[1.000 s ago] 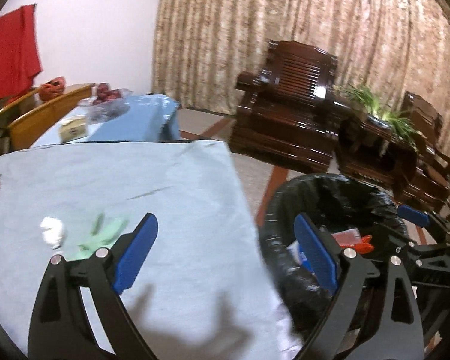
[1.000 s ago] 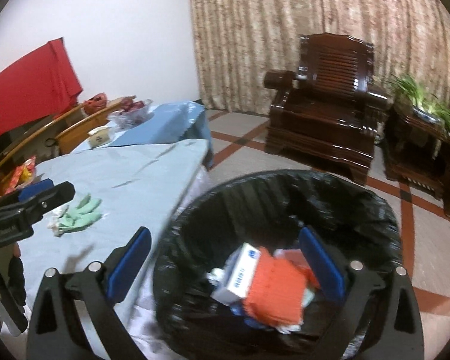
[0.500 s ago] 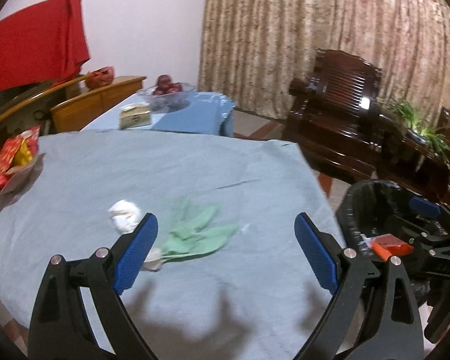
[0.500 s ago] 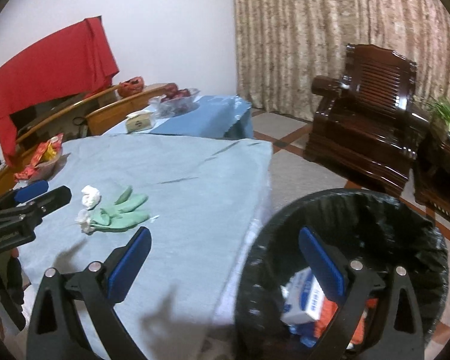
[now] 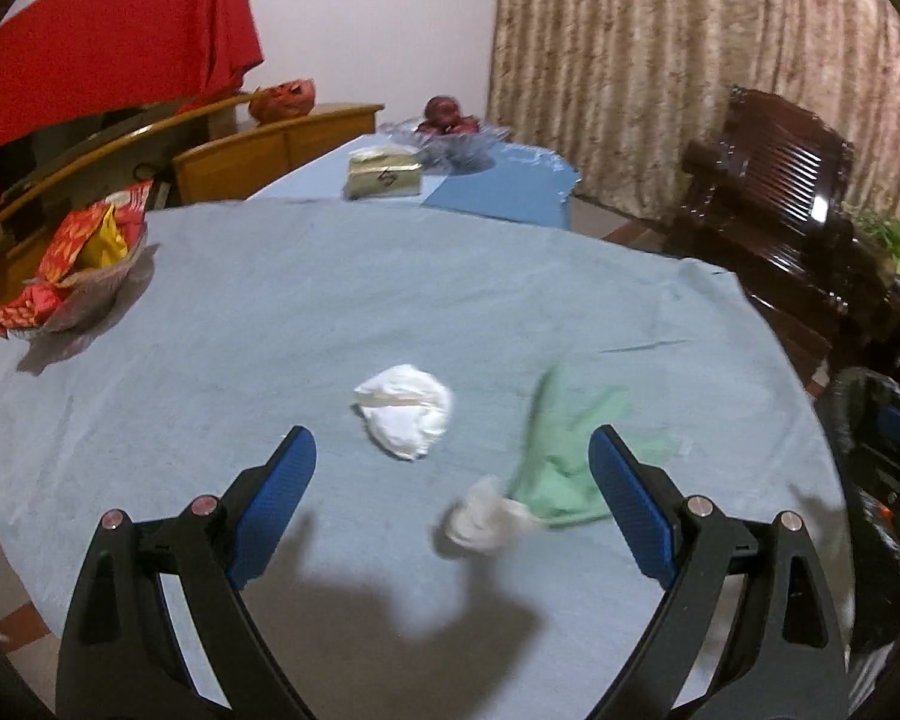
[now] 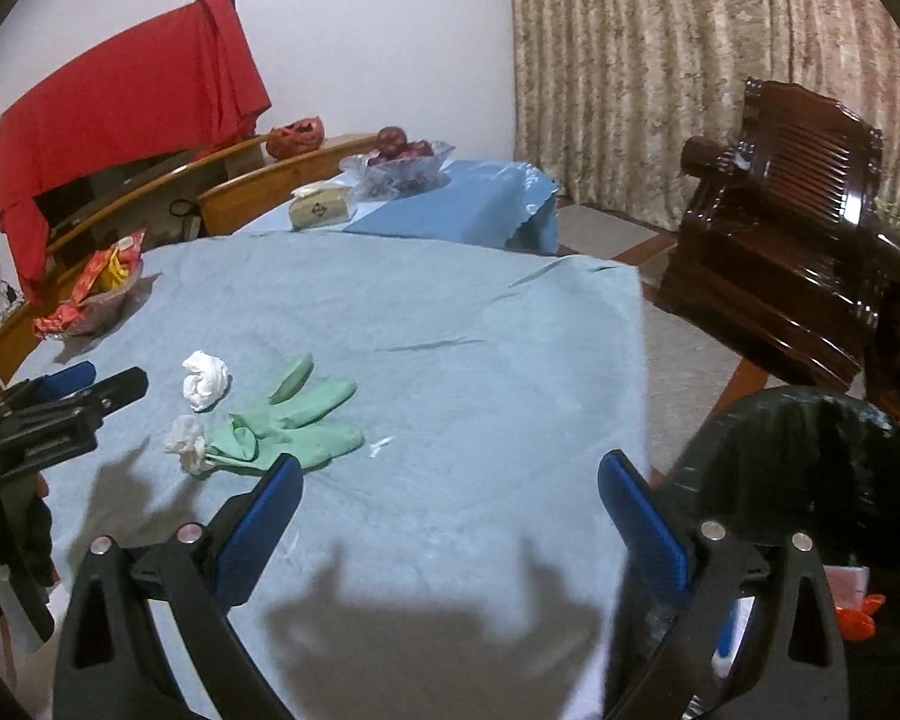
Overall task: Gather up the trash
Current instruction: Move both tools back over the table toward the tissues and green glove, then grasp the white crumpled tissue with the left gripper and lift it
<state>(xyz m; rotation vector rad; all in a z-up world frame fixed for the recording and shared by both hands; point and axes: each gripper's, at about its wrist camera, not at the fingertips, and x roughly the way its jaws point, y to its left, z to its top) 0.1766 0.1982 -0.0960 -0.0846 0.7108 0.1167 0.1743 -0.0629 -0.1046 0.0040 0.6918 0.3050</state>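
Green glove (image 5: 570,450) and two tissue wads (image 5: 405,417) lie before both grippers' spread jaws.

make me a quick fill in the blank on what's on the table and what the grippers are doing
1. The glove lying on the table is ____ in colour.
2. The number of crumpled white tissues beside the glove is ____.
3. The left gripper and the right gripper both have jaws that are ____.
4. The bin is lined with a bag coloured ____.

Missing words: green; two; open; black
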